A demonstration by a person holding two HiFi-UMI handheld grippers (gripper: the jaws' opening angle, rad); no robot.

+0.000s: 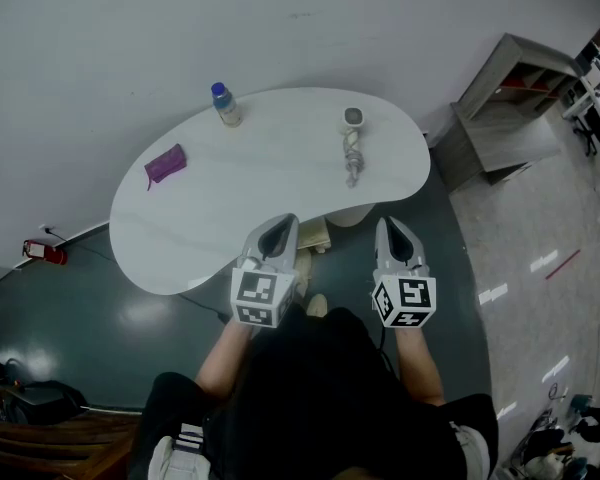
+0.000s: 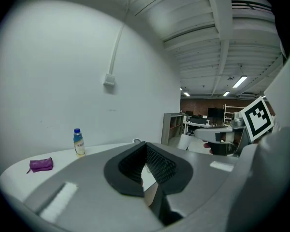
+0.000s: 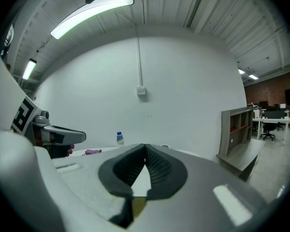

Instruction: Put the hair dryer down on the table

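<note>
Hair dryer (image 1: 352, 143): lies on the white bench (image 1: 280, 183), in the far right part of the top. Its round end points to the far side and the rest runs back toward you. Nothing grips it or touches it.

Left gripper (image 1: 280, 230): you hold it over the near edge of the bench, pointing to the far side, well apart from the hair dryer. In the left gripper view its fingers (image 2: 130, 166) are pressed together at the tips, with nothing between them.

Right gripper (image 1: 395, 233): you hold it level with the left one, to its right, just off the bench's near right edge. In the right gripper view its fingers (image 3: 159, 167) are also pressed together tip to tip and are empty.

Other items on the bench:
- A bottle (image 1: 225, 105) with a blue cap stands upright at the far edge, left of the hair dryer.
- A purple pouch (image 1: 165, 164) lies flat at the left, nearer to you than the bottle.
- Both are well apart from the hair dryer.

A grey shelf unit (image 1: 500, 108) stands on the floor, far right of the bench, beside the white wall (image 1: 130, 28).
</note>
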